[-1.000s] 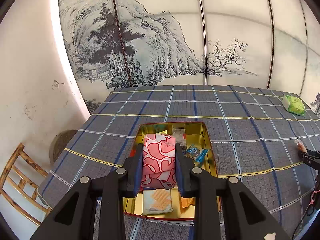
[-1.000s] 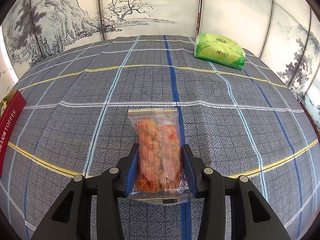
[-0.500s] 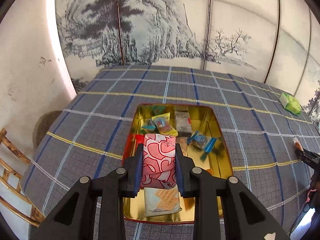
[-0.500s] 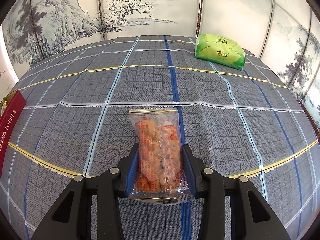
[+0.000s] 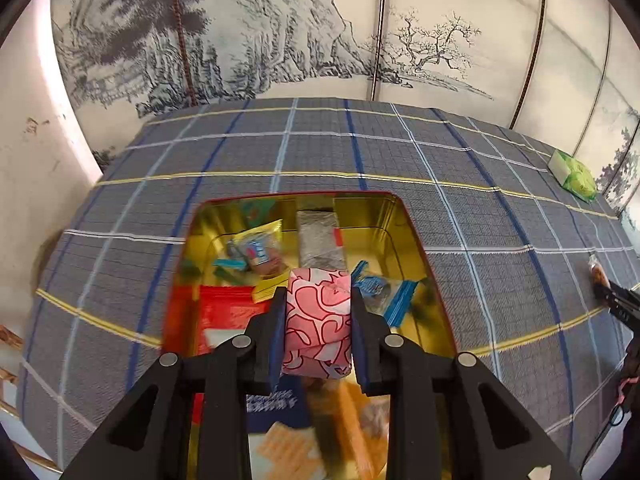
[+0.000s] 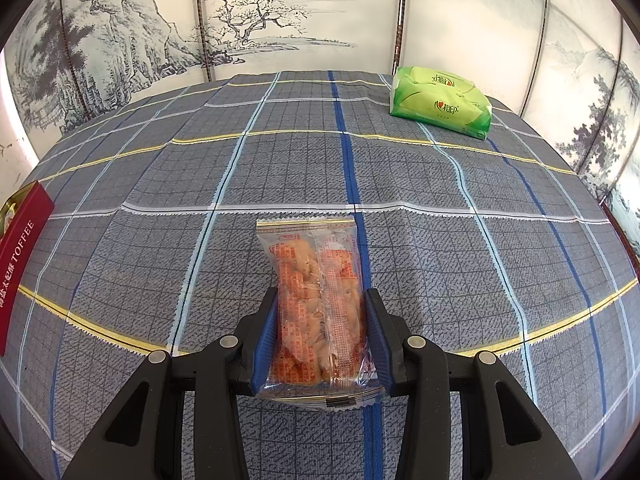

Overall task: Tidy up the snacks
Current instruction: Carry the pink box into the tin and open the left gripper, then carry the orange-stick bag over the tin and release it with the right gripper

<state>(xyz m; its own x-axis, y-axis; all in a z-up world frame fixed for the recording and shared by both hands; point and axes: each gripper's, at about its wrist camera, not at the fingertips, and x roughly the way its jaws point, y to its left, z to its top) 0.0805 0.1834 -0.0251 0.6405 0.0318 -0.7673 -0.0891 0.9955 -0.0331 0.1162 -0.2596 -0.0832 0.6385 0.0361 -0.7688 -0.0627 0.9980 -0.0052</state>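
We hold a pink swirly wrapped snack (image 5: 316, 322) tight in our left claw (image 5: 316, 336) over the gold tin box (image 5: 412, 240), already part full. Our right claw (image 6: 320, 344) squeezes a clear packet of orange crackers (image 6: 316, 304), not yet in the box.
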